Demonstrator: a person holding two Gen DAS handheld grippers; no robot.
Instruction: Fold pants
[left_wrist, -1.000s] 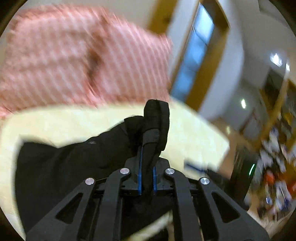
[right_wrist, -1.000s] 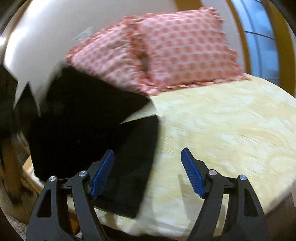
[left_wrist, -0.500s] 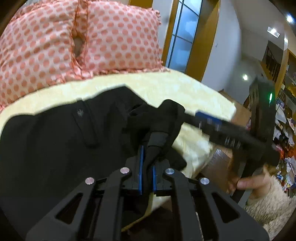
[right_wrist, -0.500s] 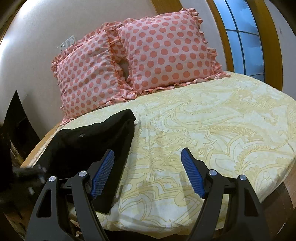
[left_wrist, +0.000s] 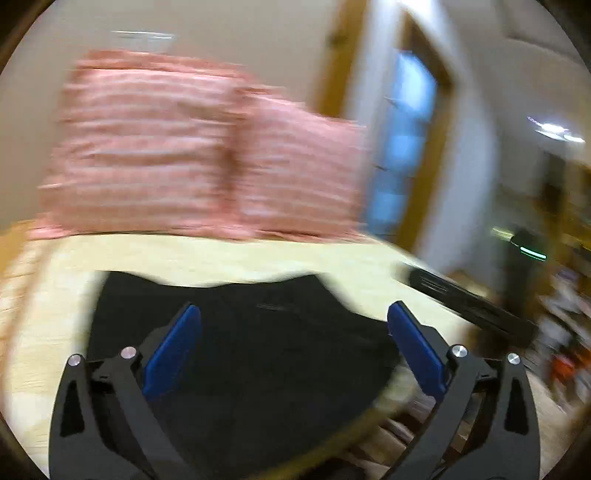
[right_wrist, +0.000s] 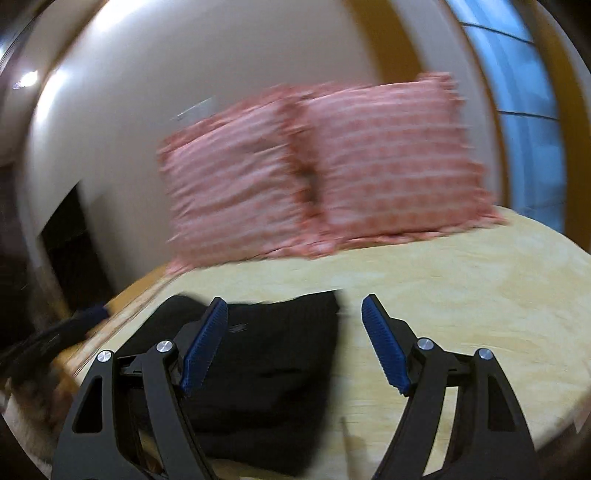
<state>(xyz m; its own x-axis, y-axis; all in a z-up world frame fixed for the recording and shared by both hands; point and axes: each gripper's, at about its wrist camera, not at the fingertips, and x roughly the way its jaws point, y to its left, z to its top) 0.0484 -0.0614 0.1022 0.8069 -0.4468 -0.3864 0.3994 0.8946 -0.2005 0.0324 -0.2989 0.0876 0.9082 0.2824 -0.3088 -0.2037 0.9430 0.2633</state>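
The black pants (left_wrist: 280, 347) lie folded flat on the yellow patterned bedspread (left_wrist: 221, 254) near the bed's front edge. My left gripper (left_wrist: 293, 347) is open and empty, held just above the pants. The pants also show in the right wrist view (right_wrist: 273, 362), at lower left on the bedspread (right_wrist: 461, 295). My right gripper (right_wrist: 295, 347) is open and empty, with its left finger over the pants' right part and its right finger over bare bedspread. Both views are motion-blurred.
Two pink dotted pillows (left_wrist: 207, 162) lean against the wall at the head of the bed, also in the right wrist view (right_wrist: 325, 177). The other gripper (left_wrist: 469, 302) shows at the right of the left wrist view. A window (right_wrist: 517, 92) stands at right.
My left gripper has opened and let go of the black pants, which now lie flat on the bed. Both cameras have swung; the right gripper stays open.
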